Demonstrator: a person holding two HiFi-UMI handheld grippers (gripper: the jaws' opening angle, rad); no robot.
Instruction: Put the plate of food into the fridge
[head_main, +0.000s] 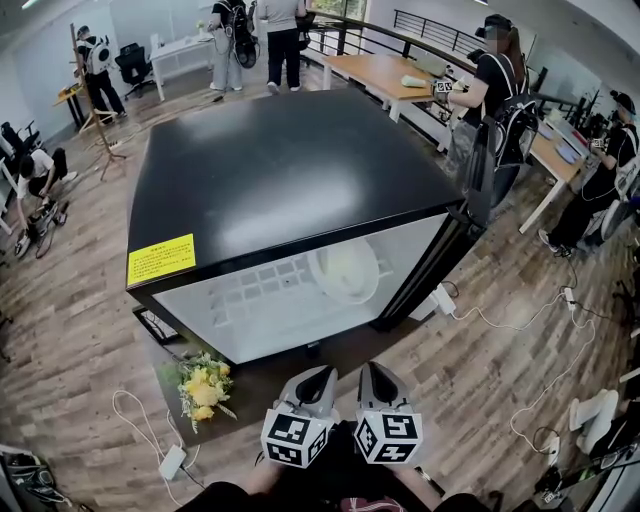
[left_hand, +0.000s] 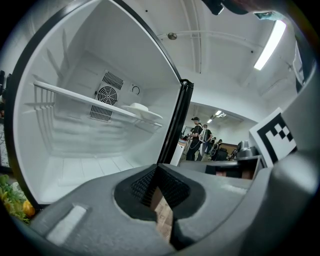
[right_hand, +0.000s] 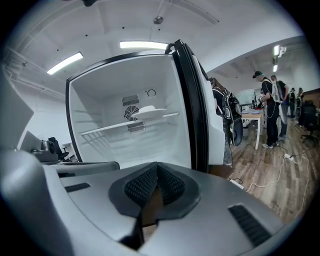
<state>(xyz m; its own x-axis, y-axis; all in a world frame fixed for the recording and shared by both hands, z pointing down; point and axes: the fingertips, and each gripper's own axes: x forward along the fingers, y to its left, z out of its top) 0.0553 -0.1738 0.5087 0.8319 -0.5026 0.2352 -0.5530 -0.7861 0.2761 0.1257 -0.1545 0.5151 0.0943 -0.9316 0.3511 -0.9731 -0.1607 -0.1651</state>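
The black-topped fridge (head_main: 290, 190) stands open with its white inside facing me. A white plate (head_main: 345, 270) sits on the wire shelf, toward the right, and what it carries is too pale to make out. The left gripper view shows the plate (left_hand: 142, 110) on the shelf under the fan grille, as does the right gripper view (right_hand: 149, 111). My left gripper (head_main: 318, 385) and right gripper (head_main: 378, 383) hover side by side in front of the opening, well short of the shelf. Both the left (left_hand: 156, 172) and the right (right_hand: 156, 172) are shut with nothing between the pads.
The fridge door (right_hand: 192, 105) is swung open at the right. A bunch of yellow flowers (head_main: 203, 385) lies on the floor at the fridge's lower left, beside a white power strip (head_main: 172, 460). Cables (head_main: 520, 320) trail over the wooden floor at right. People stand at tables behind.
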